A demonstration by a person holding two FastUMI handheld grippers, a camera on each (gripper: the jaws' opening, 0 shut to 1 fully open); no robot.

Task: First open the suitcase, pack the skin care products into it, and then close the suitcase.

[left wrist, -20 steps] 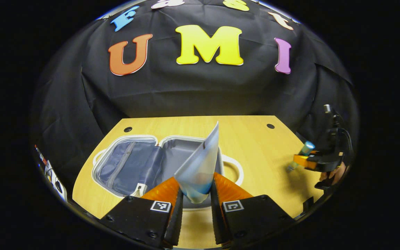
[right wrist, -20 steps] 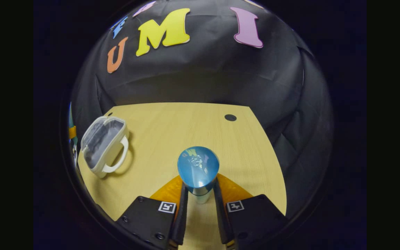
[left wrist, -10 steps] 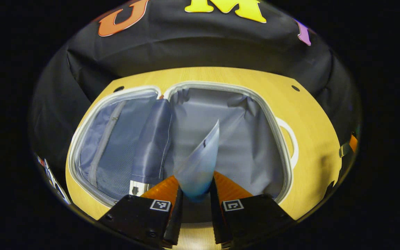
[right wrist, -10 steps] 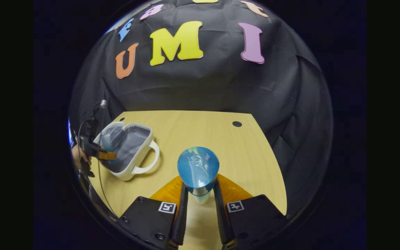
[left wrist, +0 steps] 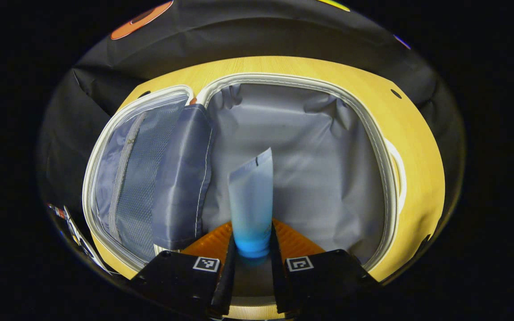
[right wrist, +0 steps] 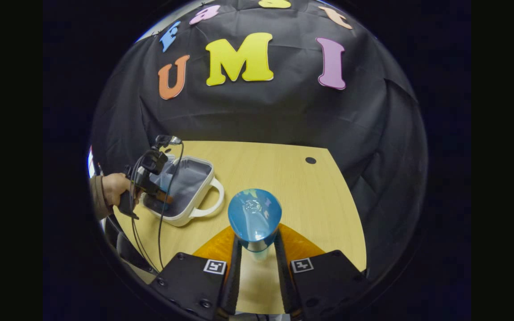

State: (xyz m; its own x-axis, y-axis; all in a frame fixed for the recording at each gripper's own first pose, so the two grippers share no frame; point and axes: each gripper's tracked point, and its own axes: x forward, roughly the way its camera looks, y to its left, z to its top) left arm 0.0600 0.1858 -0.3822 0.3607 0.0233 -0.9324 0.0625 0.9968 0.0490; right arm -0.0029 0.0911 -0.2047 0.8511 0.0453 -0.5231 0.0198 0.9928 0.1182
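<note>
Left gripper view: the left gripper (left wrist: 251, 254) points steeply down into the open suitcase (left wrist: 373, 147), which lies flat on the wooden table (left wrist: 417, 147). Its two fingers are clamped on the blue cap end of a pale squeeze tube (left wrist: 251, 200); the tube's flat crimped end points away from the camera, over the grey fabric lining (left wrist: 310, 169) of the right-hand half. The left-hand half carries a mesh pocket (left wrist: 138, 169) with a zip, and a dark fabric divider flap (left wrist: 181, 178) lies folded along the hinge line between the two halves. The suitcase's white handle (left wrist: 397, 167) projects from its right edge.

Right gripper view: the right gripper (right wrist: 254, 249) is held above the table (right wrist: 283, 178), well apart from the suitcase (right wrist: 196, 178), and tilted down toward the tabletop. Its fingers are closed on a bottle (right wrist: 254, 218) whose rounded blue end faces the camera; the lower end of the bottle is hidden between the fingers. Farther off on the left, a hand (right wrist: 115, 189) with a brown sleeve grips the left gripper (right wrist: 161, 196), angled downward with its fingers inside the open suitcase; a cable (right wrist: 161, 232) hangs from it toward the table's near edge. The tube is too small there to make out clearly.
</note>
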